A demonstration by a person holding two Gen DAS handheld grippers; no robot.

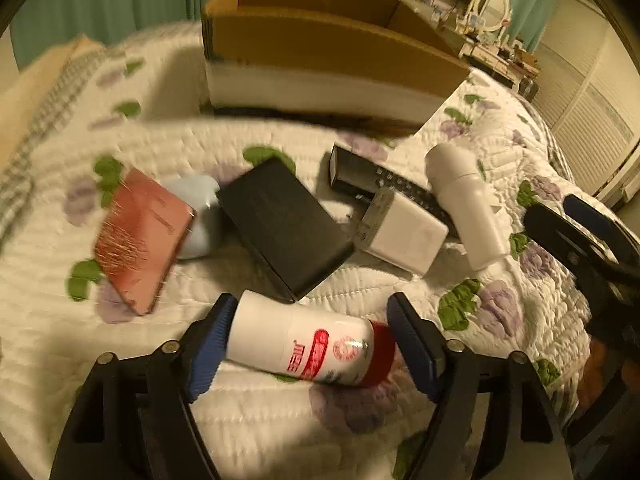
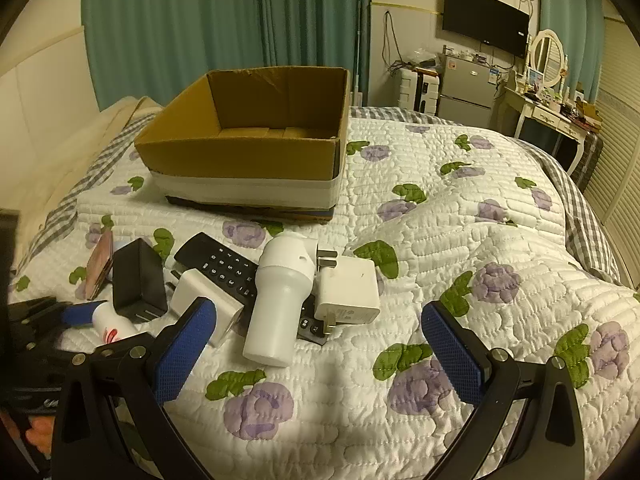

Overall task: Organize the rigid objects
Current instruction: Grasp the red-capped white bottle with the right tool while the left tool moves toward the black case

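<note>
We are holding the left tool [image 1: 310, 346] over the bed with its blue pads spread apart, and a white bottle with a red cap [image 1: 308, 344] is lying on its side between them. The left pad [image 1: 210, 346] is sitting right at the bottle's white end, though we cannot tell whether it is touching; the right pad [image 1: 412, 346] is standing just clear of the red cap, so nothing is clamped. Just beyond the bottle, a black box [image 1: 284, 226] is lying on the floral quilt [image 1: 280, 420], with a pink slicker brush [image 1: 140, 238] to its left leaning against a pale blue object [image 1: 200, 216]. To the right of the box, a white charger [image 1: 400, 232] is resting against a black remote control [image 1: 384, 184], and a white cylindrical device [image 1: 464, 204] is lying beside them. Farther back, an open cardboard box [image 1: 320, 44] is sitting on the quilt.

We are holding the right tool [image 2: 318, 354] with its pads wide apart and empty above bare quilt, near the cluster. From there we are seeing a second white plug adapter [image 2: 346, 290] touching the cylindrical device.
</note>
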